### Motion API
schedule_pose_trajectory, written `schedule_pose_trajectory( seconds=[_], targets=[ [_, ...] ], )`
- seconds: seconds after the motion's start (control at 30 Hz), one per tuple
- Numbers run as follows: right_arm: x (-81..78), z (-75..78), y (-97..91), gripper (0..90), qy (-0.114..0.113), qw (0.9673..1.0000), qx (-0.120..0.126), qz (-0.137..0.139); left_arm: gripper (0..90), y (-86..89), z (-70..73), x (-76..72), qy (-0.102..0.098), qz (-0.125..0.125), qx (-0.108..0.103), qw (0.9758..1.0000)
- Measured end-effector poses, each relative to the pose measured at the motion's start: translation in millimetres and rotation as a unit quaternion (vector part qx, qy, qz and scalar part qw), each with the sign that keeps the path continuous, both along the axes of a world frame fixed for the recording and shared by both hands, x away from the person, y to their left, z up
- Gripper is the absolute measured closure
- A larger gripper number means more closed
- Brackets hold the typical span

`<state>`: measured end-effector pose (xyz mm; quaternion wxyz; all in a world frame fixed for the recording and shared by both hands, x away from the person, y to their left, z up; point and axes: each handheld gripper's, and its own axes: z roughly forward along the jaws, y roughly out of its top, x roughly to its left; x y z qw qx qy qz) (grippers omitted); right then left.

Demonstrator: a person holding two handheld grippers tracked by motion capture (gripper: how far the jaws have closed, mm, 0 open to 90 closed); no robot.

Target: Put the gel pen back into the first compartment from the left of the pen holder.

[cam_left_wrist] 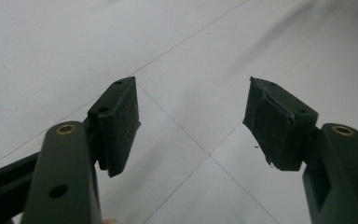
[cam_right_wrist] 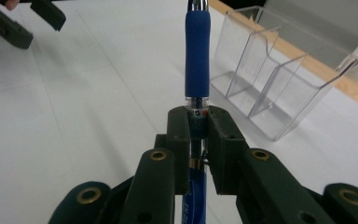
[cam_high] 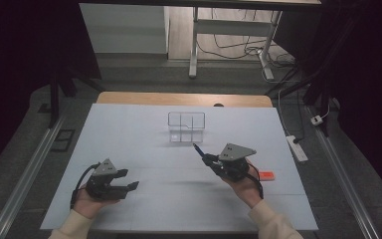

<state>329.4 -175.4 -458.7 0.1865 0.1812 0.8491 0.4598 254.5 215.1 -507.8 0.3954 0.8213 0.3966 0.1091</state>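
Right hand-held gripper (cam_right_wrist: pixel 198 140): jaws clamped tight on a blue pen (cam_right_wrist: pixel 197 60), gripped mid-barrel, rubber-grip end pointing away from the hand towards a clear divided organiser (cam_right_wrist: pixel 279 79). Pen is raised off the white worktop (cam_high: pixel 129 149), near the organiser, not touching it. Left hand-held gripper (cam_left_wrist: pixel 191 121): jaws wide apart, nothing between the pads, hovering low over bare worktop, well apart from the pen. An orange item (cam_high: pixel 266 175) lies just beside the right hand.

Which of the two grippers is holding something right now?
The right gripper: its jaws are clamped on a blue pen near the clear organizer. The left gripper stands open over the table, nothing between its pads.
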Motion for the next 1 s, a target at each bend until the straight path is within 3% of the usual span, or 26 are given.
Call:
schedule_pose_trajectory(
  seconds=[0.53,1.0],
  targets=[
    [19.2,25.5,20.8,79.4,-0.007,0.9986,0.053,-0.006,34.6,-0.7,-0.4,0.8,0.001,-0.009,0.001,1.0],
    [36.9,32.3,27.9,79.4,-0.004,0.9967,0.079,-0.02,34.6,-2.0,-1.5,1.7,0.005,-0.012,0.002,0.9999]
  ],
)
